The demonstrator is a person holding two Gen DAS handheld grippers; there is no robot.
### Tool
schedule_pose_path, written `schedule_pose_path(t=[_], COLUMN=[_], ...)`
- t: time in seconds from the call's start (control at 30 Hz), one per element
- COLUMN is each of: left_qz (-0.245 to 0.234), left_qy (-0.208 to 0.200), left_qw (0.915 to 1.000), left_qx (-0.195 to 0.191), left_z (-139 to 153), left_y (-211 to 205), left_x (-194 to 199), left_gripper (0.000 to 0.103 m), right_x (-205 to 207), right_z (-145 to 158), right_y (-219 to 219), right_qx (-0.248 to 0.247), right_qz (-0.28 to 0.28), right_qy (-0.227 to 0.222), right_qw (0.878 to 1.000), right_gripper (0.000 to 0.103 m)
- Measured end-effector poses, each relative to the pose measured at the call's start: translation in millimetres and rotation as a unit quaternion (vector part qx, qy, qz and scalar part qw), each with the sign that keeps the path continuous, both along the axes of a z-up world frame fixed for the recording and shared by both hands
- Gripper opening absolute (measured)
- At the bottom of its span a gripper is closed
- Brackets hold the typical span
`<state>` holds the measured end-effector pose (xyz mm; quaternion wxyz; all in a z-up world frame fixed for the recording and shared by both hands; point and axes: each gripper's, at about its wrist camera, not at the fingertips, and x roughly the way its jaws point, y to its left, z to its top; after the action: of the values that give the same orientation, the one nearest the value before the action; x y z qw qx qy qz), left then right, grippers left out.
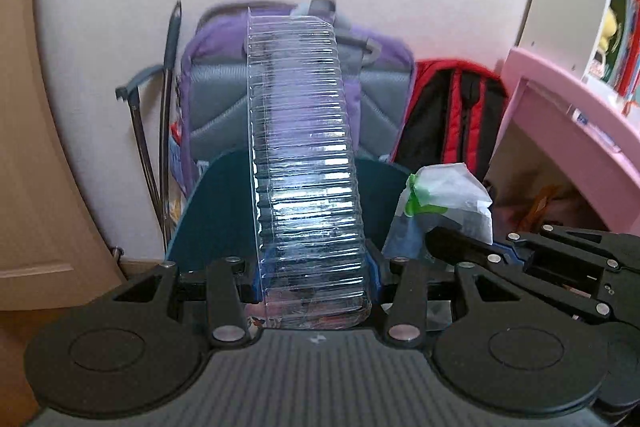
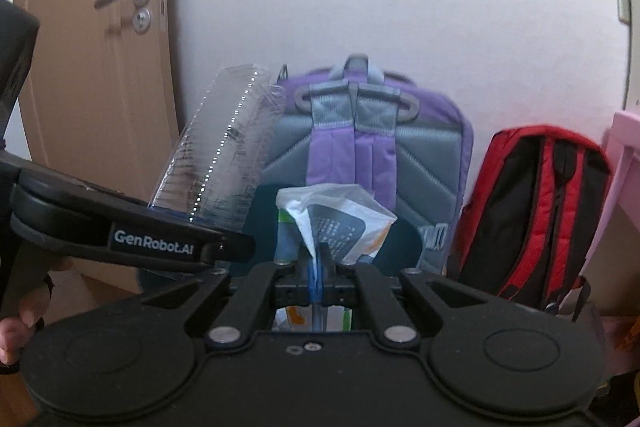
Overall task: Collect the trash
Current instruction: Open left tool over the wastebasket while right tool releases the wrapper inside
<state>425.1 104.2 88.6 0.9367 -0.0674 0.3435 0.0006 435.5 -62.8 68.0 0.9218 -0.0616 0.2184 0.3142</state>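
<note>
Left wrist view: the left gripper (image 1: 316, 283) holds a clear ribbed plastic tray (image 1: 306, 155) upright, its fingers partly apart and pressed against the tray's lower end. Behind the tray lies a dark teal round shape (image 1: 216, 211), probably a bin, though its opening is hidden. To the right, the right gripper (image 1: 452, 239) carries a crumpled white wrapper (image 1: 448, 199). At the far wall lean one purple backpack (image 1: 208, 67) and one red and black backpack (image 1: 452, 111), with a pink desk (image 1: 568, 115) to the right.

Right wrist view: the right gripper's fingers (image 2: 329, 259) are closed on the wrapper, pinched by its lower edge. The left gripper and tray show near left, tilted towards the door (image 2: 80, 67); a hand (image 2: 16, 331) grips that tool.

The step in hand appears to be carrying: two pieces of trash are held, one per gripper, both just above the teal shape. The next move likely calls for bringing each piece over the opening and then parting the fingers. The wide, stiff tray may need tilting to fit.

Count: two grippers, one tray, one wrapper, two backpacks.
</note>
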Motion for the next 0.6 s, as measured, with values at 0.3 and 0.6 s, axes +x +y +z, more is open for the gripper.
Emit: schedule_pose_path(t=[0.3,0.6], left_qz=[0.005,0.014], left_qy=[0.05,0.065], left_qw=[0.9987,0.9977], left_qx=[-0.006,-0.014], left_z=[-43,-60], left_y=[10,12], left_x=[30,40], left_gripper=[0.046,0.059], right_x=[23,28], right_z=[-35,-48], right_y=[16,19], right_qx=[-0.031,-0.045], right_qz=[0.015,0.021], right_qy=[0.048,0.055], right_qw=[0.998,0.997], right_gripper=[0.01,0.025])
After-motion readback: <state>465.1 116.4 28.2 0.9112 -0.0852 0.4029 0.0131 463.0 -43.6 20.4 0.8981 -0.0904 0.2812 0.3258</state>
